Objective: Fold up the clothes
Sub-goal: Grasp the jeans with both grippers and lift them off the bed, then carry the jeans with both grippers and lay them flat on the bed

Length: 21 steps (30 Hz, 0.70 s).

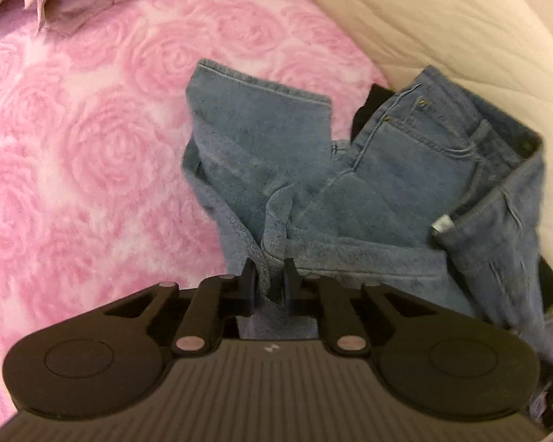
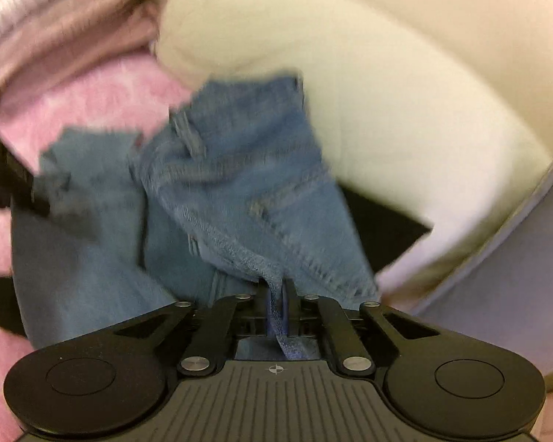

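Left wrist view: the jeans (image 1: 350,184) are mid-blue denim, bunched up and crumpled on the pink rose-pattern blanket (image 1: 92,147), over by the cream quilted cushion (image 1: 442,37). A hemmed leg end sticks up toward the top of the view, while the waistband part with rivets and a pocket lies to the right, running diagonally from lower left to upper right. Something black (image 1: 368,107) peeks out from behind them. The left claw (image 1: 271,276) is pinching a fold of the denim edge, with cloth between its pads. A dusty-pink folded fabric (image 1: 66,3) sits top left.

Right wrist view is blurry. The jeans (image 2: 239,184) run from the claw up toward the cushion (image 2: 387,92), belt loop (image 2: 190,136) pointing roughly upward. The right claw (image 2: 276,294) is pressed tight on a thin strip of denim. The other claw (image 2: 25,188) comes in from the left edge, on the jeans too.
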Motion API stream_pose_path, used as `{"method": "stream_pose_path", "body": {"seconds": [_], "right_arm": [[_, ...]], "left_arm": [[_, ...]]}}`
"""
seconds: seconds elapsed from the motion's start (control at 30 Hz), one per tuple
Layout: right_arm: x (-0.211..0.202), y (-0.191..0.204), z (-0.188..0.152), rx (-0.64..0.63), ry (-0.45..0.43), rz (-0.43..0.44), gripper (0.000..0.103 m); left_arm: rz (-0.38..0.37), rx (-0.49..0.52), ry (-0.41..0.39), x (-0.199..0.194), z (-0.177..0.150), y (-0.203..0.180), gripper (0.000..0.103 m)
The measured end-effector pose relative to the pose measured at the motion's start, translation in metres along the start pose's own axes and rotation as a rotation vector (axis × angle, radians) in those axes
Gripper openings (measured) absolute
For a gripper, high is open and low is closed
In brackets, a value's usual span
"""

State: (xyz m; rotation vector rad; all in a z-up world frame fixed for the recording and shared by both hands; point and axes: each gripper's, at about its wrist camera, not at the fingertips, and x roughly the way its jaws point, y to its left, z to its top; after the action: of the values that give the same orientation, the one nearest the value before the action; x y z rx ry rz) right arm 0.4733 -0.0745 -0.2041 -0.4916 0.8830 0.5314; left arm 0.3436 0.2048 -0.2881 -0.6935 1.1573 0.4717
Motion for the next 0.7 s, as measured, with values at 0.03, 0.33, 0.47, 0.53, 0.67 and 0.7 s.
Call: {"method": "stream_pose_path", "body": {"seconds": [0.03, 0.33, 0.47, 0.53, 0.67, 0.7], "right_arm": [[-0.01, -0.001, 0.006, 0.014, -0.035, 0.019, 0.003], [-0.106, 0.015, 0.072, 0.111, -0.366, 0.229, 0.003], [-0.153, 0.046, 0.092, 0.068, -0.49, 0.345, 0.003], [-0.175, 0.067, 0.101, 0.04, -0.539, 0.421, 0.003], [-0.222, 0.127, 0.109, -0.036, -0.648, 0.568, 0.002], [-0.236, 0.144, 0.109, -0.051, -0.67, 0.611, 0.002]], "left_arm": [[-0.013, -0.004, -0.007, -0.009, -0.001, 0.003, 0.009], [-0.175, -0.033, -0.16, -0.129, -0.01, 0.025, 0.007], [-0.212, -0.091, -0.311, -0.215, -0.011, 0.042, 0.007], [-0.215, -0.148, -0.391, -0.259, -0.02, 0.063, 0.007], [-0.175, -0.234, -0.559, -0.333, -0.045, 0.087, 0.007], [-0.155, -0.252, -0.599, -0.347, -0.053, 0.094, 0.007]]}}
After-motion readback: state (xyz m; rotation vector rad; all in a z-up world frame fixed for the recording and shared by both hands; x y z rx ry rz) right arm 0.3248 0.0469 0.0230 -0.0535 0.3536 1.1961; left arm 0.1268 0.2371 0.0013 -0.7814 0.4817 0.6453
